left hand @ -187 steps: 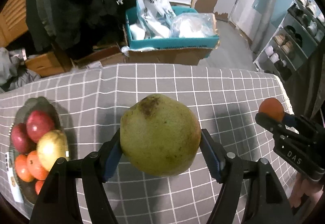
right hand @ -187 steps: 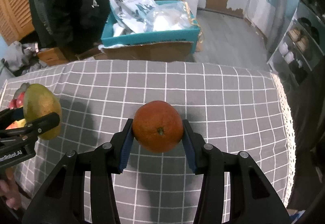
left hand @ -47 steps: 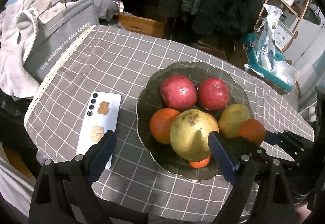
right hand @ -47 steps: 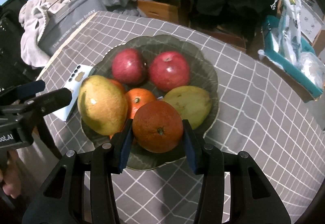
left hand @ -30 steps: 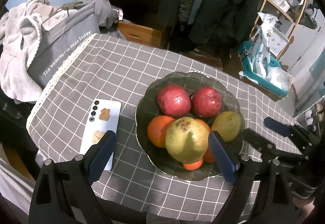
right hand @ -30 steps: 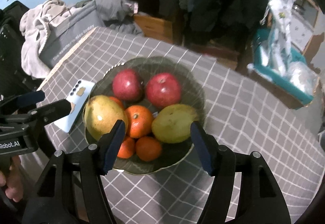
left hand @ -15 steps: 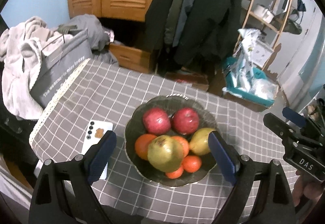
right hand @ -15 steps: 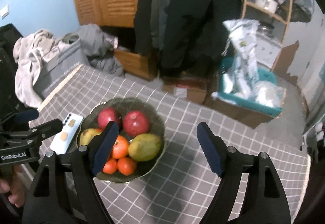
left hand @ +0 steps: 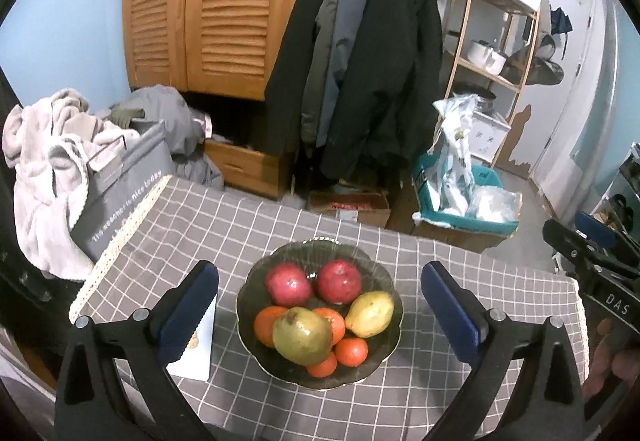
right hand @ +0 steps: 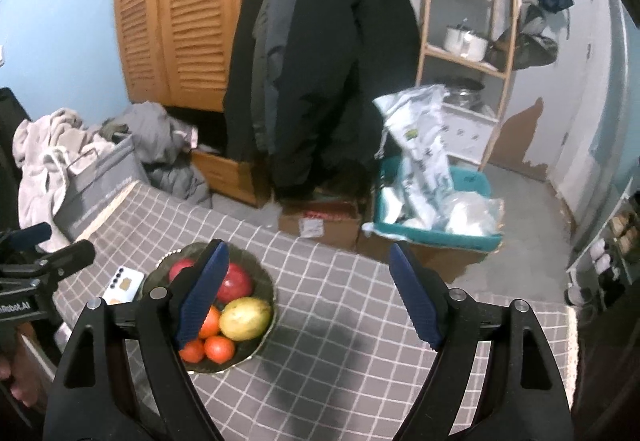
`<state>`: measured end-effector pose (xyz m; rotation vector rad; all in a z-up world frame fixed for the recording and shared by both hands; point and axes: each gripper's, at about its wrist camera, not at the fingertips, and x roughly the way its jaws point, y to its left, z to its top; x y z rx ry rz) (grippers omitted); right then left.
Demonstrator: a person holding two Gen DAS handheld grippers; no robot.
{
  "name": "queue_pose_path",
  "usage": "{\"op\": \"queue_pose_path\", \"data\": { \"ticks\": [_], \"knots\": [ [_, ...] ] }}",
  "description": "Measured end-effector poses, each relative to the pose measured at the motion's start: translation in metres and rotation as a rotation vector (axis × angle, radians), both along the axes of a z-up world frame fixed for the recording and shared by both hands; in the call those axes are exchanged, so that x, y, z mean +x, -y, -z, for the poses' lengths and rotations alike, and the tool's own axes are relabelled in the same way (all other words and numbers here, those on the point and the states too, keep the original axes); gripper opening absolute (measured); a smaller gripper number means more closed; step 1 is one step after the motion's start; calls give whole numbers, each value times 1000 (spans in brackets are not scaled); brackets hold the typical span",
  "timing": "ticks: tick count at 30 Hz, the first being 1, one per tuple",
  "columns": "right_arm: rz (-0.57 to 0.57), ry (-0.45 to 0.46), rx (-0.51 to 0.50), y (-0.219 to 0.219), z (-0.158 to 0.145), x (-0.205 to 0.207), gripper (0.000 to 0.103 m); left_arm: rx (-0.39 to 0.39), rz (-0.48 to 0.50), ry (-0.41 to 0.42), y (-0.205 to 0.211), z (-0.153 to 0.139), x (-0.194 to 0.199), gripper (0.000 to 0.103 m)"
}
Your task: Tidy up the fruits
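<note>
White flat phone (left hand: 196, 341) on checked cloth (left hand: 460, 281). Scalloped dark glass bowl (left hand: 256, 277) beside it: round red apples (left hand: 339, 282), oranges (left hand: 352, 351), smooth pears (left hand: 303, 336). Left gripper (left hand: 319, 305) spread, empty; right gripper (right hand: 309, 295) spread, empty.

Both wrist views look down from high above the desk (left hand: 440, 261), facing the coats; both share the fruit bowl (left hand: 384, 351) (right hand: 268, 281).

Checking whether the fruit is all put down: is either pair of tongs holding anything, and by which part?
Nothing is held. The left tongs and right tongs are both open and empty; the fruit sits in the bowl.
</note>
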<state>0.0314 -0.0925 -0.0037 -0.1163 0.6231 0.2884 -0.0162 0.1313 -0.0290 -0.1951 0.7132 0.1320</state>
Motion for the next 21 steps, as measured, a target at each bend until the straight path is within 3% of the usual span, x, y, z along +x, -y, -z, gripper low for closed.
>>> {"op": "queue_pose_path", "data": {
  "ticks": [13,21],
  "knots": [
    [38,117,7,23,-34,-27,81,58,22,131,17,-37,-16,102],
    [73,125,7,32,-41,-31,82,86,43,160,26,-46,-18,102]
  ]
}}
